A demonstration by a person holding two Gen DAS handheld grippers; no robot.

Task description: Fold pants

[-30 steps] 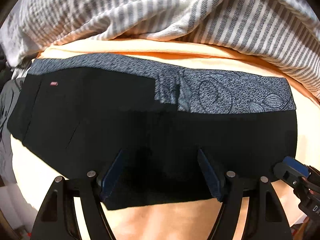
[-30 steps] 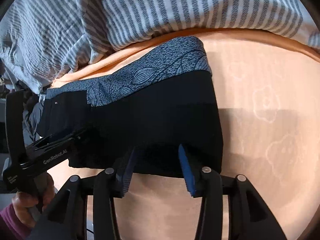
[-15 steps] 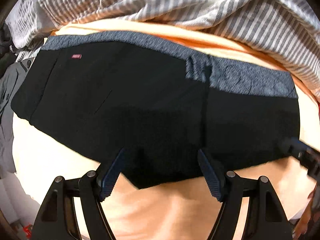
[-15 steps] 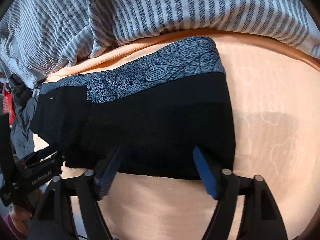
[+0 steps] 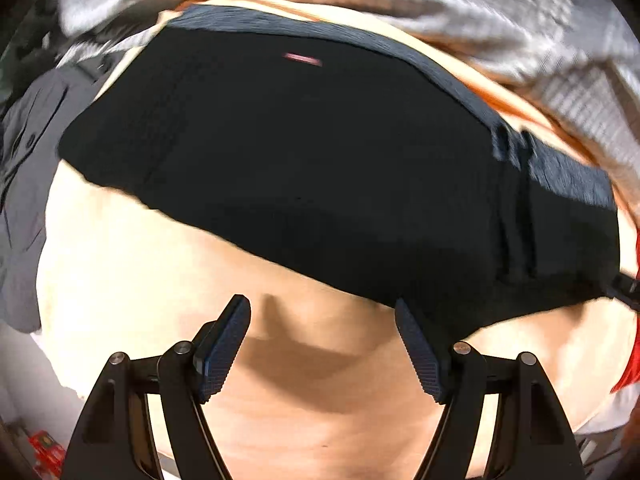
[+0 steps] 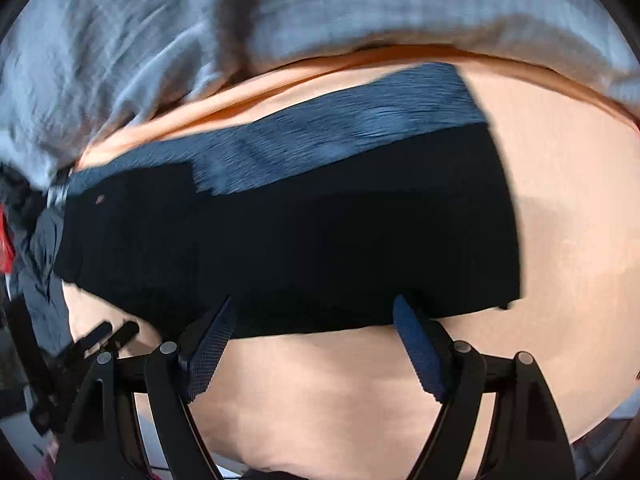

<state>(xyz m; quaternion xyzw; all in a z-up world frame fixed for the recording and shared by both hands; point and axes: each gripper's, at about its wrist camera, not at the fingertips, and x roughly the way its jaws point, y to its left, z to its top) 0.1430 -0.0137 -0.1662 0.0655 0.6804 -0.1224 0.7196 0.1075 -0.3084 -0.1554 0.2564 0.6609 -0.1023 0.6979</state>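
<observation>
Surface: a bed under a peach sheet (image 5: pixel 280 400), smooth near the front, faint shadows across it.
Pants: black pants (image 5: pixel 300 160) lie folded flat across the sheet, with a grey patterned waistband (image 6: pixel 340 132) along the far edge and a small red tag (image 5: pixel 302 59).
Bedding: a grey-and-white striped blanket (image 6: pixel 360 4) is bunched behind the pants.
Room: a dark grey garment (image 5: pixel 24 152) is heaped at the left edge; the red bits at the sides are too blurred to name.
Left gripper (image 5: pixel 322 346): jaws spread wide, holding nothing, over bare sheet just short of the pants' near edge.
Right gripper (image 6: pixel 312 334): jaws also apart, fingertips at the near hem, probably touching it.
</observation>
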